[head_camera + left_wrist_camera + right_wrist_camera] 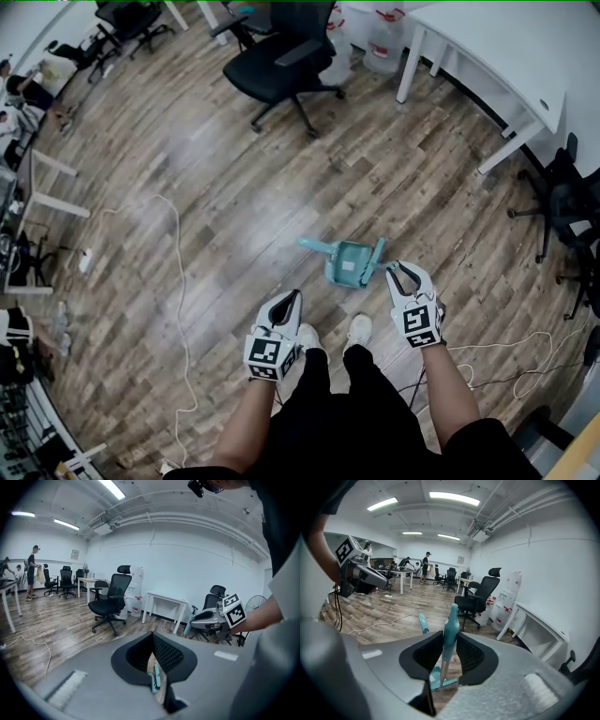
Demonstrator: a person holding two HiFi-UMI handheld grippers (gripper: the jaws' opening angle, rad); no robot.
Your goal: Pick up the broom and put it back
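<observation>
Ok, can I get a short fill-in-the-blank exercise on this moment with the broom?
1. The teal plastic dustpan lies on the ___ plank floor.
2. The handle of the teal plastic broom lines up with the gap between the open jaws of the person's ___ tool.
3. The black wheeled office chair stands near a ___ table.
Missing words: wooden; right; white.

Teal broom [450, 620], teal dustpan [347, 265], black chair [274, 67], brown wood-grain floor [206, 187]
</observation>
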